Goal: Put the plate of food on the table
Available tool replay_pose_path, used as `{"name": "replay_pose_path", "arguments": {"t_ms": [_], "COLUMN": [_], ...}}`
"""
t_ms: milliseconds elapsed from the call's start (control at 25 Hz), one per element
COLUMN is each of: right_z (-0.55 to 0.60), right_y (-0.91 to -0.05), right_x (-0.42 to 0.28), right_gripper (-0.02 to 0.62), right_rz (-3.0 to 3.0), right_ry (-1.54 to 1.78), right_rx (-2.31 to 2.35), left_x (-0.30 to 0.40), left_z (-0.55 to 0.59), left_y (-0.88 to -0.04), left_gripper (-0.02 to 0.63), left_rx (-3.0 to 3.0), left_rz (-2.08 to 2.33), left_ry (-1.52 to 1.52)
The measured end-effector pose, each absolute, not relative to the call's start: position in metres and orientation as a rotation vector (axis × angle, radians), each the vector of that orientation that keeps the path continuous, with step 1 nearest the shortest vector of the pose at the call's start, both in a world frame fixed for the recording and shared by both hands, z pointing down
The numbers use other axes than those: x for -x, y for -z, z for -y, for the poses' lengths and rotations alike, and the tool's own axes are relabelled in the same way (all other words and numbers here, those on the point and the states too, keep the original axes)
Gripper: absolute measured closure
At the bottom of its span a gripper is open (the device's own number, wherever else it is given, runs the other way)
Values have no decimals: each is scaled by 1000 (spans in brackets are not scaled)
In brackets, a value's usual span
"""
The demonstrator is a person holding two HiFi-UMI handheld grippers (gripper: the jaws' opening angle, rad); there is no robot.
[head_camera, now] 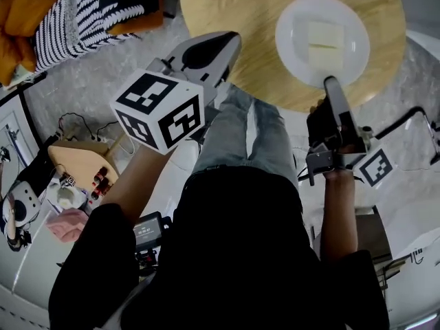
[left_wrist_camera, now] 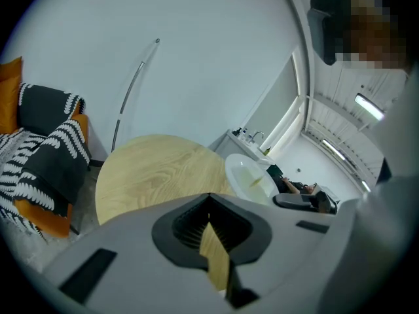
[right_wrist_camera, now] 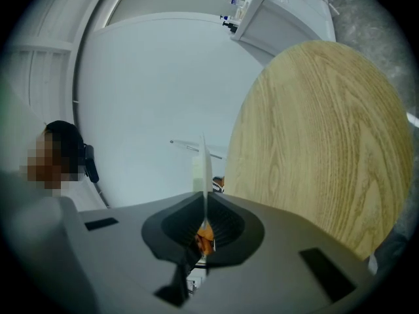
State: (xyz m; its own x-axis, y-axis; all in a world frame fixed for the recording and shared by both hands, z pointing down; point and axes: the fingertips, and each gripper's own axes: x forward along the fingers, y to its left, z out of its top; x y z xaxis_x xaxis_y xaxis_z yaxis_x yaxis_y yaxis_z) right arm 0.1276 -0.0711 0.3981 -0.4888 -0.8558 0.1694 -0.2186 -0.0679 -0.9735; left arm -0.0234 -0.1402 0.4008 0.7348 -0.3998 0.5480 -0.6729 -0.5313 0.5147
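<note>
A white plate [head_camera: 322,40] with pale yellow pieces of food is over the near right part of the round wooden table [head_camera: 234,5]. I cannot tell whether it rests on the wood. My right gripper [head_camera: 331,82] is shut on the plate's near rim. In the right gripper view the plate [right_wrist_camera: 204,165] shows edge-on as a thin white line between the jaws of the right gripper [right_wrist_camera: 205,198]. My left gripper [head_camera: 232,43] hangs at the table's near edge, shut and holding nothing. Its view shows the left gripper [left_wrist_camera: 209,198], the table [left_wrist_camera: 157,175] and the plate [left_wrist_camera: 251,175].
A sofa with striped and orange cushions [head_camera: 82,12] stands left of the table. A small wooden stand with clutter [head_camera: 82,163] is at my left. My jeans-clad legs [head_camera: 247,136] are below the table edge. A white counter with a tap [left_wrist_camera: 249,139] lies beyond.
</note>
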Motion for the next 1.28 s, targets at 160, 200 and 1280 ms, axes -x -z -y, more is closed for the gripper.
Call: {"name": "replay_pose_path", "arguments": {"t_ms": [160, 200, 1280], "right_z": [66, 64, 40], "right_y": [-409, -411, -450], "right_x": [-135, -136, -147], "right_gripper": [574, 574, 574], "right_rz": [-1688, -1688, -1630], "right_ry": [1616, 1622, 1680], "right_rx": [1166, 1169, 1221], "left_x": [13, 10, -3], "left_z": [137, 136, 108], "left_y": [-408, -408, -436], "left_gripper": [598, 598, 598], "left_rx": [-2193, -2194, -2148], "left_rz": [788, 781, 704], "left_ry": [-492, -494, -571]}}
